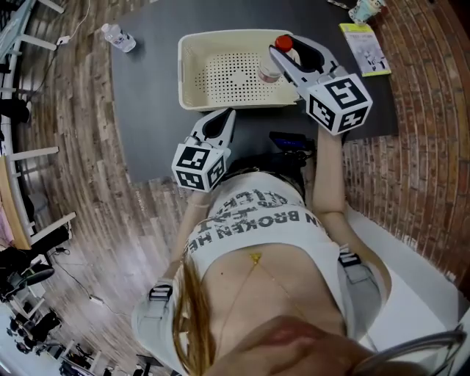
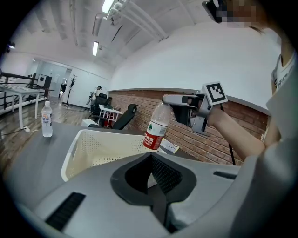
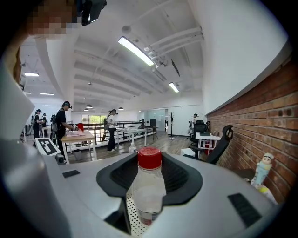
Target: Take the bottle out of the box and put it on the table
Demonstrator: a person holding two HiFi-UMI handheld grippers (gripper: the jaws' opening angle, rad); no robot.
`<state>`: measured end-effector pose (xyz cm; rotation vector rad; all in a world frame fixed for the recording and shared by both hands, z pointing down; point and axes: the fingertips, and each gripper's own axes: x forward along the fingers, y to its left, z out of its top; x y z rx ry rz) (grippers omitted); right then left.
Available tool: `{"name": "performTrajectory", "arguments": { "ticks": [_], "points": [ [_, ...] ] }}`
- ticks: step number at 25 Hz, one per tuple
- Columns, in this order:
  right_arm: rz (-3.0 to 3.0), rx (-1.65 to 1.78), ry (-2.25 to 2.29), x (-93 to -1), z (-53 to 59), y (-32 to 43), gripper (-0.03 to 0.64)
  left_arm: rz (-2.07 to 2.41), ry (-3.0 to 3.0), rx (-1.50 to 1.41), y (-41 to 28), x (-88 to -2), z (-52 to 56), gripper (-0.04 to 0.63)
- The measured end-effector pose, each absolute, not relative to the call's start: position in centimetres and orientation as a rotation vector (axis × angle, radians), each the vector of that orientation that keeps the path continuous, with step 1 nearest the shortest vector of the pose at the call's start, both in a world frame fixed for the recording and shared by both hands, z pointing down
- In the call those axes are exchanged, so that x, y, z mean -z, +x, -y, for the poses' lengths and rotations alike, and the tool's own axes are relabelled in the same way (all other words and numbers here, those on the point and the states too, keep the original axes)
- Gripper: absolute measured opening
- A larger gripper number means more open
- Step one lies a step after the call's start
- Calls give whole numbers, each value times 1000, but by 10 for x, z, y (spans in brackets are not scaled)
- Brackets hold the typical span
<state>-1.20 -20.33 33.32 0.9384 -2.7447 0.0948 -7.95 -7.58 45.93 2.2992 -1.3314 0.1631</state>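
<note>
A clear bottle point(image 1: 270, 67) with a red cap and red label hangs tilted over the right end of the cream perforated box point(image 1: 220, 73). My right gripper point(image 1: 279, 50) is shut on its upper part. In the right gripper view the bottle point(image 3: 148, 195) stands between the jaws, with the right gripper point(image 3: 150, 162) closed round it just below the cap. The left gripper view has the bottle point(image 2: 156, 128) lifted above the box point(image 2: 93, 148). My left gripper point(image 1: 225, 116) hovers just in front of the box's near rim, shut and holding nothing; the left gripper point(image 2: 150, 155) has its pads touching.
The box sits on a dark grey table point(image 1: 147, 110). A second clear bottle point(image 1: 119, 37) stands at the table's far left. A yellow-edged booklet point(image 1: 365, 48) and a small figurine point(image 1: 365, 9) lie at the far right, beside the brick wall.
</note>
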Motion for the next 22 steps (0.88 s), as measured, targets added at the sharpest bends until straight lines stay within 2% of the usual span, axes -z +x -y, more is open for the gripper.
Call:
{"name": "performTrajectory", "arguments": {
  "ticks": [9, 22],
  "points": [
    [2677, -120, 1166, -329, 233, 77, 153, 1262, 2323, -220, -44, -464, 96, 0],
    [2561, -137, 1431, -328, 250, 162, 152, 1238, 2324, -234, -37, -469, 102, 0]
  ]
}}
